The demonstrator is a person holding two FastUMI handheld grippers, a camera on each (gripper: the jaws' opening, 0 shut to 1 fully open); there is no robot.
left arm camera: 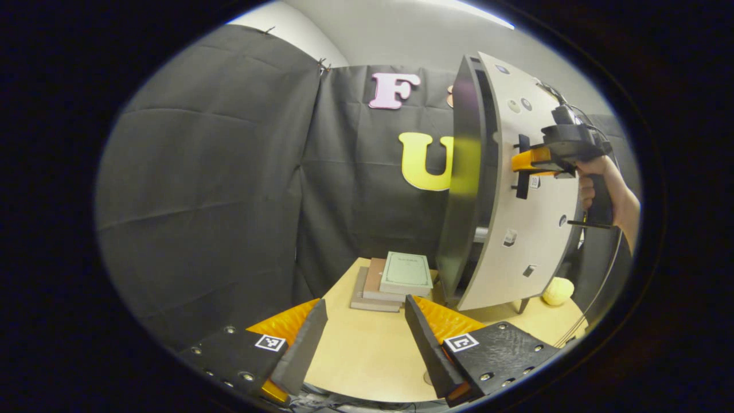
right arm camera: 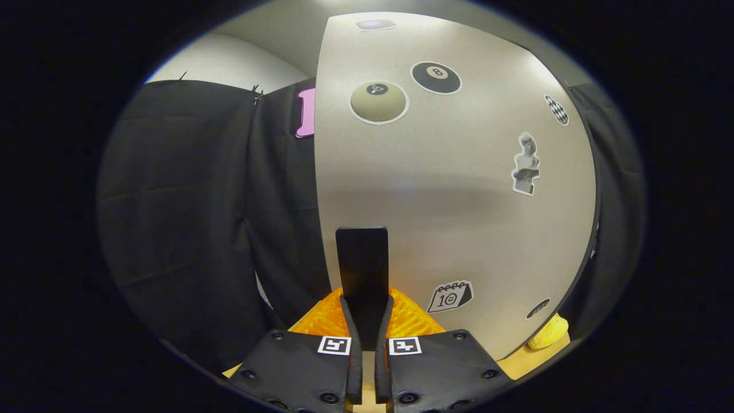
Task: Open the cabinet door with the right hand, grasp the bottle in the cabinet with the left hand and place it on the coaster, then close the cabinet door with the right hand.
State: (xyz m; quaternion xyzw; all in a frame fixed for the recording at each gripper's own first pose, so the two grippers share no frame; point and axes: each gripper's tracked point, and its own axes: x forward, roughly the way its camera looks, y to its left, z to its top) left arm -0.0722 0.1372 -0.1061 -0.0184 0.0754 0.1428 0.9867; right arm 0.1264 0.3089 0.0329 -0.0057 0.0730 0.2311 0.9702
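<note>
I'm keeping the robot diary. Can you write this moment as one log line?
right gripper: shut on door handle | cabinet door: partly open | left gripper: open, holding nothing, over table

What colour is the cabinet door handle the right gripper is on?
Black, clearest in the right gripper view: handle between the right gripper fingers.

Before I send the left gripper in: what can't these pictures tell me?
- Bottle and cabinet inside: left gripper view, hidden behind the partly open cabinet door.
- Coaster: cannot be made out on the table.
- Right gripper view: door blocks what lies behind it; right gripper clamps the handle.
</note>
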